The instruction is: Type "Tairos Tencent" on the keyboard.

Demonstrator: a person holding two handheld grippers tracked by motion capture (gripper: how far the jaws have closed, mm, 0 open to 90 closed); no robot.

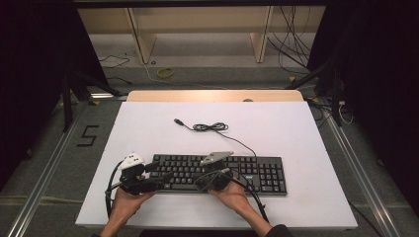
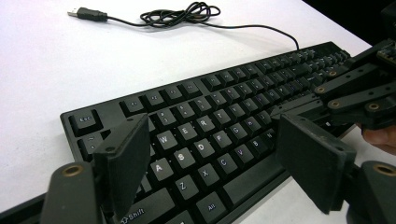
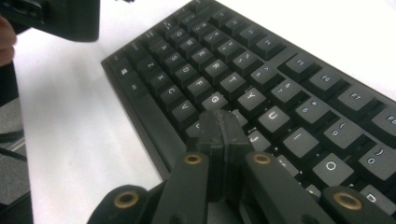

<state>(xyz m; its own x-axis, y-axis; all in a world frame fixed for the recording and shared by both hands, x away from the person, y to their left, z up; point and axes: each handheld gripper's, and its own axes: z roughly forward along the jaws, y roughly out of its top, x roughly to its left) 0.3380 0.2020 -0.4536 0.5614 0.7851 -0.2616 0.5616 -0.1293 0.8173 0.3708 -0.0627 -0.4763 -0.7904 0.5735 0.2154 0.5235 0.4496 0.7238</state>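
Observation:
A black keyboard (image 1: 257, 174) lies across the near half of the white table, its cable (image 1: 217, 127) coiled behind it and ending in a USB plug (image 2: 86, 13). My left gripper (image 1: 163, 178) hovers at the keyboard's left end. Its jaws stand wide open over the letter keys (image 2: 196, 140), with nothing between the pads (image 2: 126, 158). My right gripper (image 1: 207, 174) is over the middle of the keyboard. Its jaws are shut with nothing between them, and the tips (image 3: 219, 119) sit low over the keys beside G (image 3: 214, 100). Whether they touch a key I cannot tell.
The white table top (image 1: 276, 133) reaches well beyond the keyboard at the back and on both sides. The person's hands (image 1: 232, 195) hold the grippers near the front edge. Loose cables (image 1: 291, 47) and a wooden frame (image 1: 143, 34) lie on the floor beyond the table.

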